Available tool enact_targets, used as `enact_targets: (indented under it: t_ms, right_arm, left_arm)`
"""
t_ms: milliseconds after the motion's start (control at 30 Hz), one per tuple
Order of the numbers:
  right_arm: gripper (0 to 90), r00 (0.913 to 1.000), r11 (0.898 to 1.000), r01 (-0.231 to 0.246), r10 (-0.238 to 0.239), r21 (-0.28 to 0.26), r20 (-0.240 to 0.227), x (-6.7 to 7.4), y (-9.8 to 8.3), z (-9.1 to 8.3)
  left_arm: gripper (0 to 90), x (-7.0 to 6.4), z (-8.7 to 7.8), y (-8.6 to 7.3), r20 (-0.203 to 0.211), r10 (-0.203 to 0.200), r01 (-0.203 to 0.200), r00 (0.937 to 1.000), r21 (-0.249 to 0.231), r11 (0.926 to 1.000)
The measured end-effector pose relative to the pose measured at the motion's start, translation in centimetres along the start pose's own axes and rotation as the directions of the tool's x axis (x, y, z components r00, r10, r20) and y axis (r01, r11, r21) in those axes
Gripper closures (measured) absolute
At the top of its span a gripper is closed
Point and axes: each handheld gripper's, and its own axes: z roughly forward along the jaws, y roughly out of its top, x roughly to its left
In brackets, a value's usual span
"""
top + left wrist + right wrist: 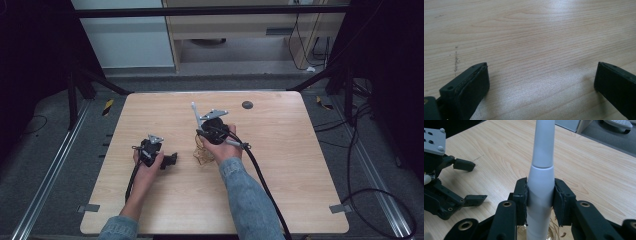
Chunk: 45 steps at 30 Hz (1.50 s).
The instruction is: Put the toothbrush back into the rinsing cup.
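Pale wood worktop (280,165), dark floor around it. White handle (541,187) is already gripped and held upright mid-worktop; its lower end, likely a whisk of thin wire loops (202,154), rests on the wood. Remaining work cannot be judged. Right tongs (540,197) are clamped on the handle. Left tongs (541,82), just left of it, are spread wide, empty, lying low on the worktop.

The right tool (540,200) is squeezing a white handle (541,170) between its jaws, while the left tool (470,181) is resting open on the counter (586,165) to its left.
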Motion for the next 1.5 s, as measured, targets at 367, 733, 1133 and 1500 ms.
enact_targets:
  t_ms: [367,733,1133,1500]
  right_arm:
    - [66.5,0.9998,1.000,0.018,-0.018,0.009,-0.002,0.32,0.24,0.36]
    - [66.2,0.9997,1.000,0.023,-0.023,0.013,-0.009,0.45,0.31,0.49]
    - [65.4,0.9996,1.000,0.024,-0.024,0.012,-0.018,0.46,0.32,0.39]
    - [65.2,0.9995,1.000,0.025,-0.025,0.006,-0.019,0.42,0.45,-0.03]
  left_arm:
    - [0.0,-0.02,0.01,0.00,0.002,0.000,0.000,1.0000,-0.001,1.0000]
    - [0.0,-0.03,0.02,0.01,0.004,0.001,-0.001,1.0000,-0.001,1.0000]
    - [0.0,-0.04,0.02,0.01,0.005,0.002,-0.002,1.0000,-0.001,1.0000]
    - [0.0,-0.04,0.02,0.01,0.006,0.004,-0.004,1.0000,0.000,1.0000]
